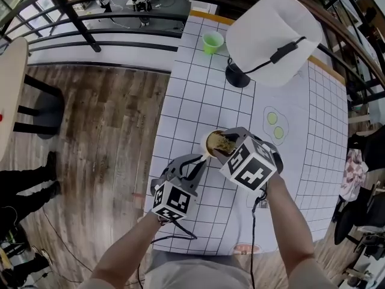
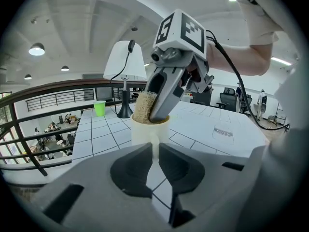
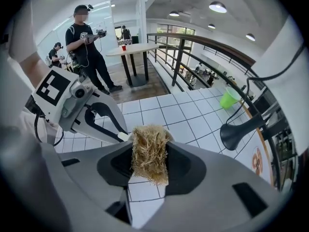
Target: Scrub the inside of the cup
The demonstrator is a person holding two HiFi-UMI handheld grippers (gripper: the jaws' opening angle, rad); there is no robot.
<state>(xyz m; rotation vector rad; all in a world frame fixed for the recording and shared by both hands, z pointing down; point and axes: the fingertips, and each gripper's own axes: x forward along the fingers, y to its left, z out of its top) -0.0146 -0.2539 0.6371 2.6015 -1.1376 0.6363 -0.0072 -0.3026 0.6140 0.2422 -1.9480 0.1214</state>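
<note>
A white cup (image 1: 207,143) stands on the gridded tablecloth (image 1: 198,95). My left gripper (image 1: 201,159) is shut on the cup's handle (image 2: 155,150), coming in from the near left. From above, my right gripper (image 1: 230,146) points steeply down into the cup's mouth, shut on a straw-coloured fibre scrubber (image 1: 222,143). In the left gripper view the scrubber (image 2: 143,106) and the right gripper's fingers (image 2: 161,108) dip inside the cup (image 2: 148,132). In the right gripper view the scrubber (image 3: 149,153) sits between the pads of the right gripper (image 3: 149,167) and hides most of the cup.
A green cup (image 1: 212,42) stands at the table's far end beside a lamp with a white shade (image 1: 274,38) and a black base (image 1: 237,76). The table's left edge (image 1: 157,143) drops to a wooden floor. Two people (image 3: 89,47) stand beyond a railing (image 3: 212,47).
</note>
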